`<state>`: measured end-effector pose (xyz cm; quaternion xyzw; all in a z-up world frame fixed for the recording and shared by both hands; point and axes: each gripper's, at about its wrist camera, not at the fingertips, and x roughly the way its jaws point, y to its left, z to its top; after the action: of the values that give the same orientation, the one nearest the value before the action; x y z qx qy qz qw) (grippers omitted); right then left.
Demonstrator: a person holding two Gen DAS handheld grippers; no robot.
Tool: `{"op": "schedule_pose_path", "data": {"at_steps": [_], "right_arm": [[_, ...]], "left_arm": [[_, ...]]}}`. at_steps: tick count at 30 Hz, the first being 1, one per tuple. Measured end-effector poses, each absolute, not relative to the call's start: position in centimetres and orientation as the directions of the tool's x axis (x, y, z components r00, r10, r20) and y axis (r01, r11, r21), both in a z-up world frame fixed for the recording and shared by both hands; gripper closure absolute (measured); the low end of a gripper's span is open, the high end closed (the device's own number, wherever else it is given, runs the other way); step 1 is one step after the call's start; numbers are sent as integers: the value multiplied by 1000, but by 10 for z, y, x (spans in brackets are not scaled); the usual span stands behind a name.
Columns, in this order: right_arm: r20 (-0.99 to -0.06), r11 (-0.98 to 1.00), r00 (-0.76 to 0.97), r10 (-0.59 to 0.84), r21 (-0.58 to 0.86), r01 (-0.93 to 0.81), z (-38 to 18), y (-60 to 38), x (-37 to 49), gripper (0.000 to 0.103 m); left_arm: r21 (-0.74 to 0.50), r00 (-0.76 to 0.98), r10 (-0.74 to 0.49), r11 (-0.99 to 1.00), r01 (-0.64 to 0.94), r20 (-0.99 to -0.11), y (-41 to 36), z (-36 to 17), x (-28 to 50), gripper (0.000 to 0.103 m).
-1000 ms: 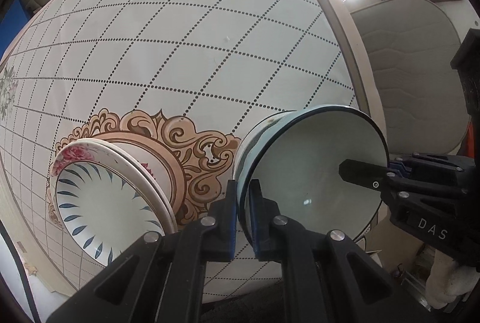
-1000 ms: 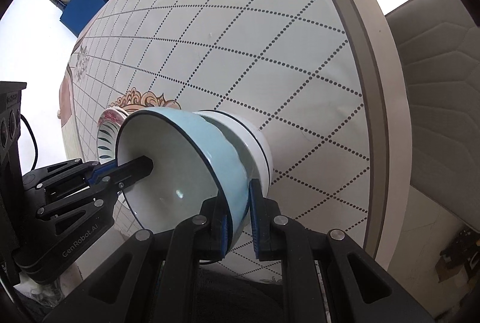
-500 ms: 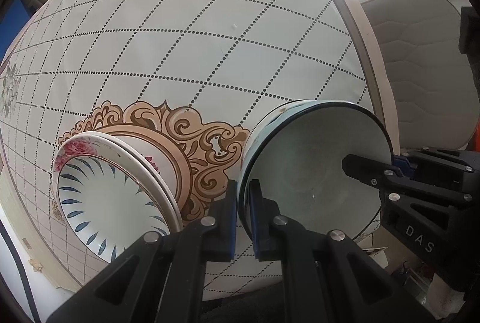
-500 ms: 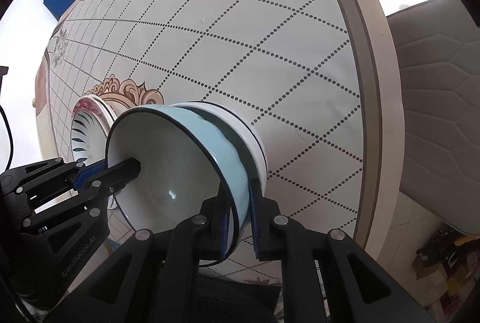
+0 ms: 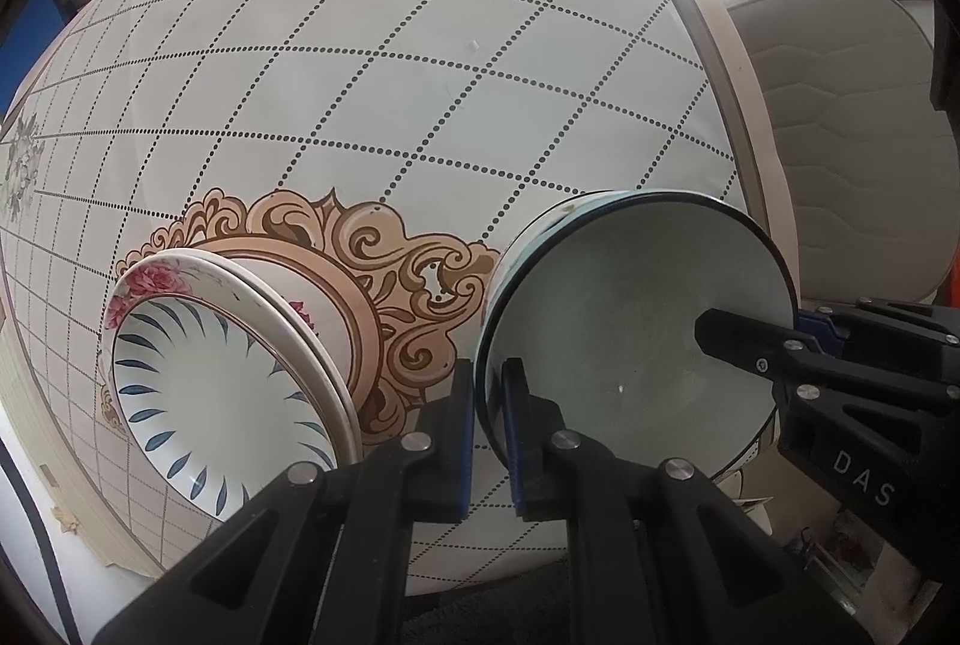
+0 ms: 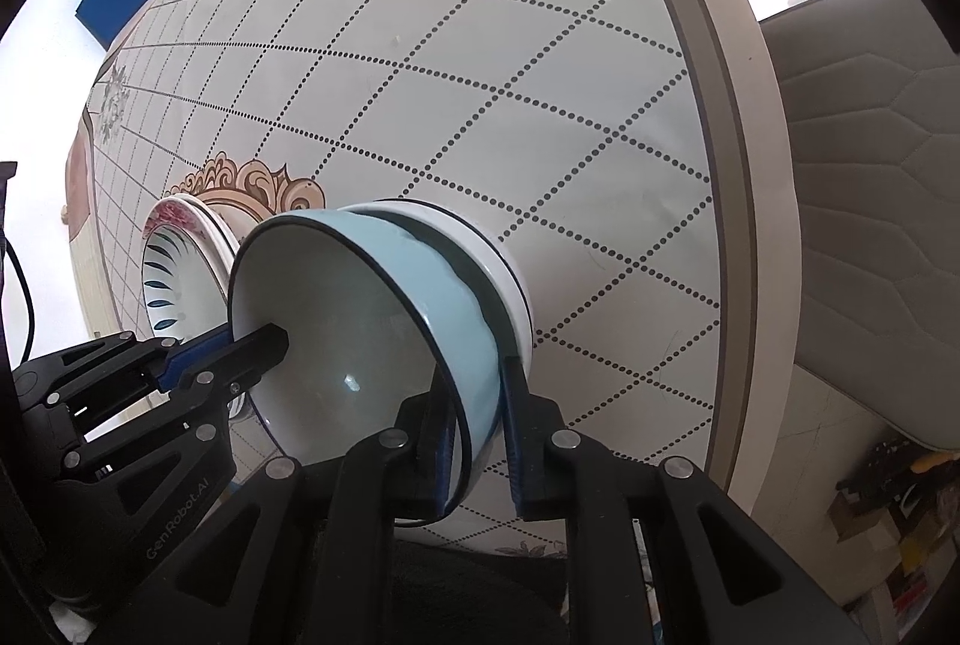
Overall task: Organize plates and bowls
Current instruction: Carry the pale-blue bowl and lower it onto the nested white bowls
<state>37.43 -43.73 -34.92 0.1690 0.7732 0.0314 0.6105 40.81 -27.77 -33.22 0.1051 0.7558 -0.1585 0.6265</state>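
Pale blue dark-rimmed ceramic bowl (image 6: 384,321), pinched at opposite rim edges by left gripper (image 5: 487,441) and right gripper (image 6: 480,435), now carried closer beside the stacked floral-and-blue-petal plates (image 5: 228,381), apparently nested in a white bowl (image 6: 498,273), so grouping seems nearly done.

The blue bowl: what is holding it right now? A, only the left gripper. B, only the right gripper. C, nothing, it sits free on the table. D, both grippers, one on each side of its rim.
D: the left gripper and the right gripper each pinch the rim of the blue bowl from opposite sides.
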Motion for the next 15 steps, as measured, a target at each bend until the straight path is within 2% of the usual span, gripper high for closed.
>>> {"op": "schedule_pose_path", "data": {"at_steps": [10,15], "right_arm": [[-932,938,-188,310,267,221,-349,-444,369,86],[-948,944,-126,292,264,197,-345,-443,364,87]], "left_arm": [[-110,-184,-45,927,360,-982,-280,-331,407,94],[-113,-188,-48,928,355,-981,-279,-332,408,94]]}}
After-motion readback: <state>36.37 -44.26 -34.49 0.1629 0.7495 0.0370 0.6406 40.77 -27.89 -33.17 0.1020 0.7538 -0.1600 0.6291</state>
